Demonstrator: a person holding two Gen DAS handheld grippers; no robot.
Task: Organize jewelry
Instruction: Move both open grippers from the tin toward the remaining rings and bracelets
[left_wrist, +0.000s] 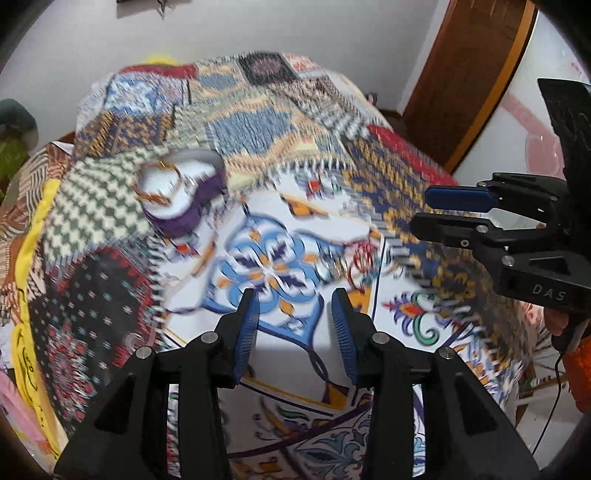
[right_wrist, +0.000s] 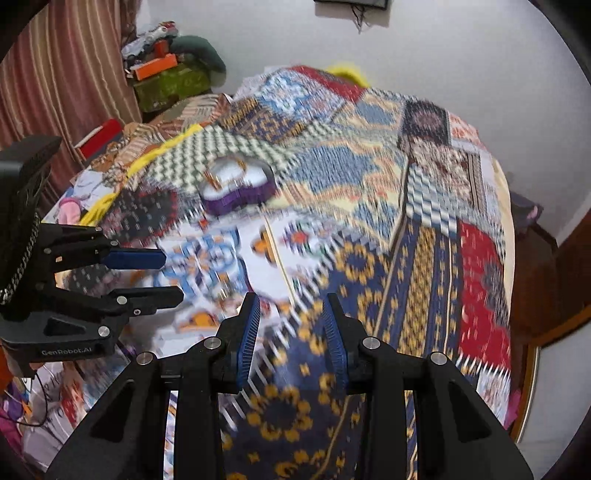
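Note:
A purple heart-shaped jewelry box (left_wrist: 181, 192) with a white lining sits open on the patterned bedspread, with gold bangles (left_wrist: 159, 184) in it. It also shows in the right wrist view (right_wrist: 238, 184). Loose jewelry (left_wrist: 343, 264), blurred, lies on the white floral patch ahead of my left gripper (left_wrist: 293, 317), which is open and empty above the cloth. My right gripper (right_wrist: 290, 326) is open and empty over the blue and yellow patch. Each gripper shows in the other's view, the right one (left_wrist: 421, 210) and the left one (right_wrist: 170, 275).
The bed is covered by a patchwork bedspread (right_wrist: 406, 221). A wooden door frame (left_wrist: 469, 81) stands at the right. A striped curtain (right_wrist: 62, 74) and a pile of clothes and boxes (right_wrist: 170, 74) stand at the far left of the bed.

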